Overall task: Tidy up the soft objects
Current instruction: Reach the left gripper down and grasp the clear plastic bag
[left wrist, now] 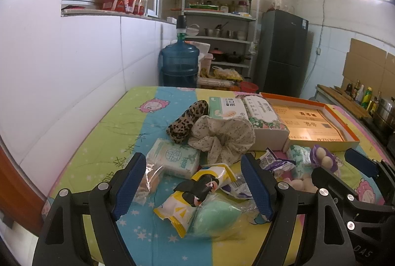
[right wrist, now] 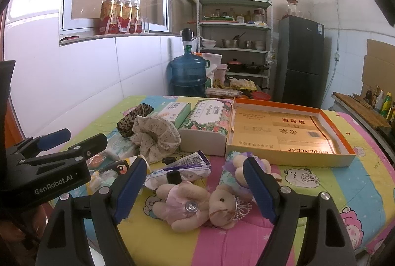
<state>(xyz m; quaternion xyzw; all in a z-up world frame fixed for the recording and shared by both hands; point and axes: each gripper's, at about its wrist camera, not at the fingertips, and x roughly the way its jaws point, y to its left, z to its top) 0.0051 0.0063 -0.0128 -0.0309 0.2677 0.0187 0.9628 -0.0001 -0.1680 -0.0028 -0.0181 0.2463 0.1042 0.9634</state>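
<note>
My left gripper (left wrist: 192,185) is open and empty above a yellow penguin packet (left wrist: 195,197) and a green sponge in a clear bag (left wrist: 212,219). A tissue pack (left wrist: 172,158), a floral scrunchie (left wrist: 222,139) and a leopard-print pouch (left wrist: 185,121) lie beyond it. My right gripper (right wrist: 195,188) is open and empty over a pink-dressed teddy bear (right wrist: 182,204); a second bear in purple (right wrist: 237,167) lies beside it. A white wipes packet (right wrist: 182,168) lies just behind. An open orange-rimmed box (right wrist: 291,132) sits at the right.
The table has a striped cartoon cloth (right wrist: 345,192). Two tissue boxes (right wrist: 207,123) stand behind the pile. A white tiled wall is at the left. A water jug (right wrist: 188,73), shelves (right wrist: 234,44) and a fridge (right wrist: 301,61) stand beyond the table.
</note>
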